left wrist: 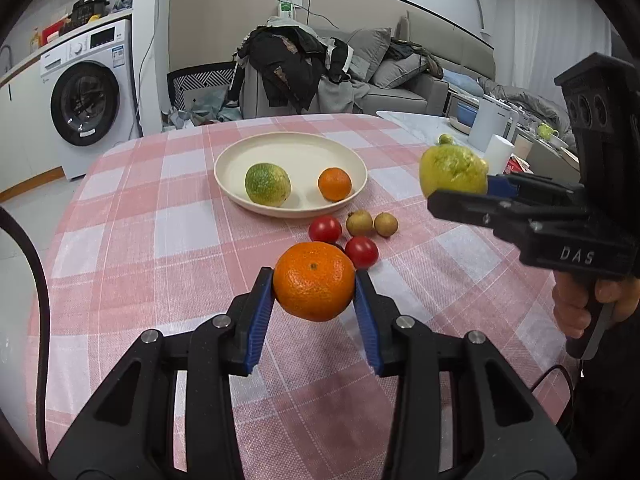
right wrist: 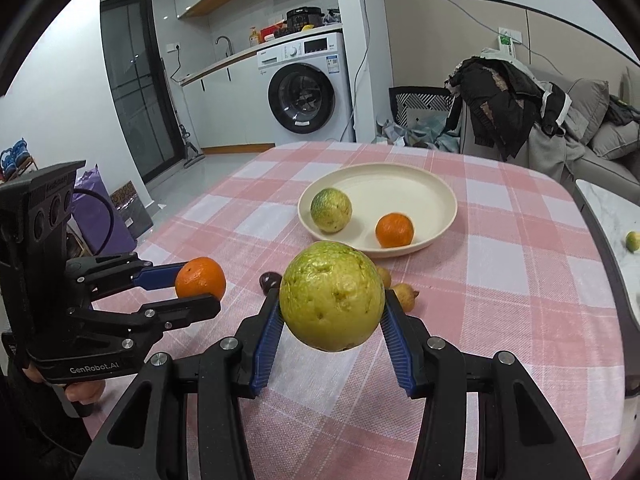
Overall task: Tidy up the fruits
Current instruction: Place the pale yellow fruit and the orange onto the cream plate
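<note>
My left gripper [left wrist: 314, 282] is shut on an orange tangerine [left wrist: 314, 280], held above the checked tablecloth. My right gripper [right wrist: 332, 300] is shut on a big yellow-green citrus [right wrist: 332, 296], also lifted off the table. Each gripper shows in the other's view: the right gripper [left wrist: 460, 188] with its citrus [left wrist: 452, 170] at the right, the left gripper [right wrist: 200, 286] with its tangerine [right wrist: 200, 278] at the left. Beyond them a cream plate [left wrist: 292, 144] [right wrist: 400, 180] holds a green-yellow citrus [left wrist: 267, 183] [right wrist: 331, 210] and a small tangerine [left wrist: 334, 184] [right wrist: 394, 230].
Two red cherry tomatoes [left wrist: 325, 229] [left wrist: 361, 252] and two small brown fruits [left wrist: 359, 222] [left wrist: 386, 224] lie on the cloth just before the plate. A white marble side table [left wrist: 420, 120] with a kettle [left wrist: 490, 124] and cup [left wrist: 498, 154] stands at the right. A hand [left wrist: 580, 308] grips the right tool.
</note>
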The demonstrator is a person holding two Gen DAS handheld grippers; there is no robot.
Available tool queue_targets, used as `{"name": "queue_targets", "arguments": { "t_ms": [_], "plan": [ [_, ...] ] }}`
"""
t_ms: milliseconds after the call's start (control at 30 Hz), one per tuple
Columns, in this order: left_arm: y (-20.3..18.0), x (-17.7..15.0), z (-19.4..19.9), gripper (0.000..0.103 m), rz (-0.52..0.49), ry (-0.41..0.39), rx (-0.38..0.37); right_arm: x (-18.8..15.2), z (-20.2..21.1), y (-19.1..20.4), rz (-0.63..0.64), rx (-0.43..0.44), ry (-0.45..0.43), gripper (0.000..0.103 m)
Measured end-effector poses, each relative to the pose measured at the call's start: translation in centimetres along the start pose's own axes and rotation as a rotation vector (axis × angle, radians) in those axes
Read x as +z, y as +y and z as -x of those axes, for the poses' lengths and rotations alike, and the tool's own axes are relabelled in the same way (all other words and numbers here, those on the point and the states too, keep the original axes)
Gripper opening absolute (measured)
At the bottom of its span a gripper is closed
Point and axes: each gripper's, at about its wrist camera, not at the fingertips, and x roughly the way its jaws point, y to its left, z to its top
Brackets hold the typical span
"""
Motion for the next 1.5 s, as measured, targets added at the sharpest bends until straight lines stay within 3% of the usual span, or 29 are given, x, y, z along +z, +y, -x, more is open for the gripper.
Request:
{"name": "queue_targets", "arguments": {
  "t_ms": [267, 700, 1033, 1500],
  "plan": [
    [0.3, 2.3, 0.0, 0.037, 0.000, -0.027, 0.014, 2.2, 1.4, -1.4, -0.024, -0.032, -0.057, 0.050],
    [0.9, 4.9, -1.4, 0.037, -0.001, -0.034, 0.021, 3.3, 0.6, -3.1, -0.065, -0.046, -0.054, 0.050],
    [1.1, 6.7, -5.0, 0.037, -0.007, -0.010, 0.013, 4.3, -0.8, -3.8, -0.071, -0.052, -0.037, 0.050],
    [1.9, 7.8, -12.4, 0.037, 0.004, 0.095, -0.017, 7.3, -4.2, -5.5, -0.109, -0.057, -0.052, 0.050]
  ]
}}
